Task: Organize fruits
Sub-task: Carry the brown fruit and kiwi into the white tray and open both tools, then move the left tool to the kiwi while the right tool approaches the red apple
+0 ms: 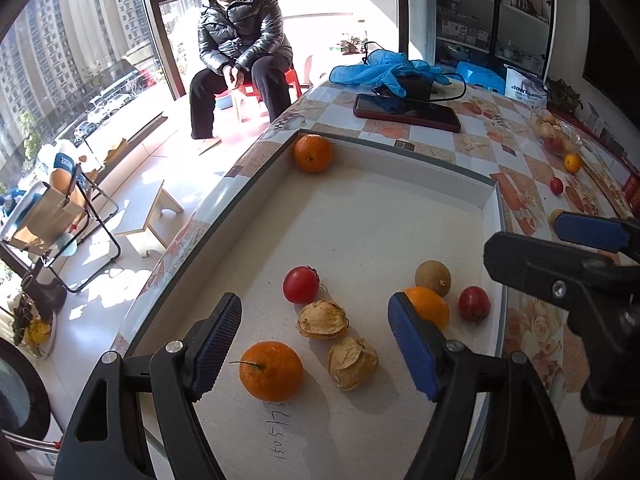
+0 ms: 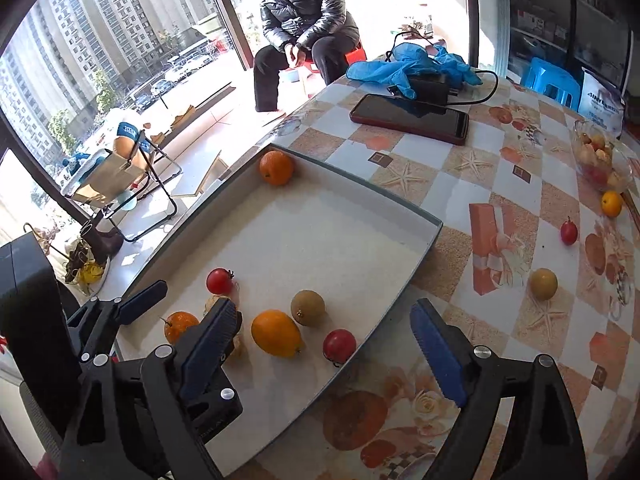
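A shallow white tray [image 1: 400,160] [image 2: 400,208] lies on the patterned table. It holds an orange [image 1: 313,153] in its far corner, a near orange [image 1: 271,371], two husked groundcherries [image 1: 322,319], two red tomatoes [image 1: 301,284] [image 2: 339,345], a brown longan [image 1: 433,278] and an oval orange fruit [image 2: 276,333]. My left gripper [image 1: 316,344] is open and empty, low over the near fruits. My right gripper [image 2: 324,352] is open and empty over the tray's right rim. Loose on the table are a yellow-brown fruit [image 2: 543,283], a red tomato [image 2: 568,231] and an orange fruit [image 2: 611,203].
A glass bowl of fruit [image 2: 600,156] stands at the far right. A dark phone [image 2: 410,118], a black adapter with cable and blue gloves [image 2: 404,66] lie at the table's far side. A person in a black jacket [image 2: 304,12] sits beyond the table.
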